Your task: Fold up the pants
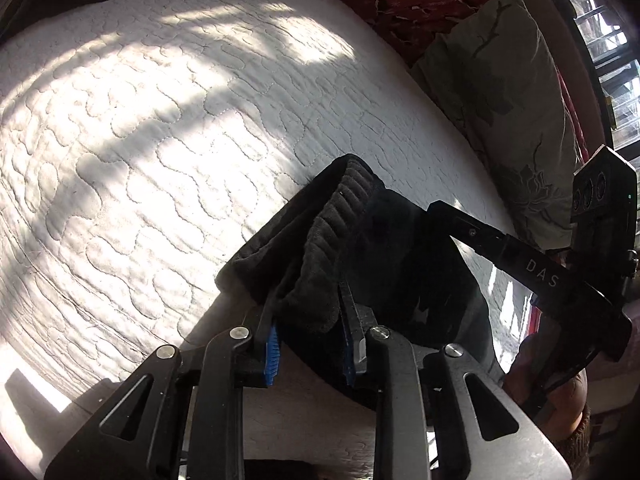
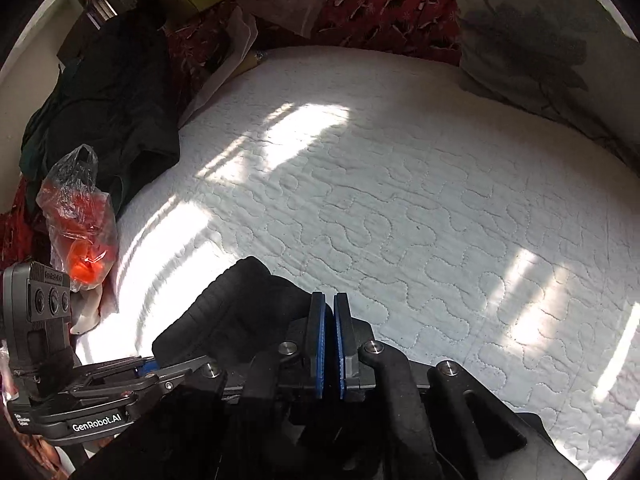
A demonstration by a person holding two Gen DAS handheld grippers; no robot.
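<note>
The black pants (image 1: 340,232) have a ribbed elastic waistband and hang bunched above a white quilted bed (image 1: 160,140). My left gripper (image 1: 308,312) is shut on the waistband, with thick cloth between its blue pads. My right gripper (image 2: 330,304) has its blue pads nearly together, pinching a thin edge of the pants (image 2: 240,304), which bunch to its left. The right gripper also shows in the left wrist view (image 1: 460,220), gripping the same cloth from the right. The left gripper shows at the lower left of the right wrist view (image 2: 152,376).
A pale floral pillow (image 1: 500,100) lies at the bed's right edge, over a red patterned cloth (image 2: 380,4). Dark clothes (image 2: 108,112) and a clear bag with something orange (image 2: 80,220) sit at the bed's left. A window (image 1: 608,40) is at far right.
</note>
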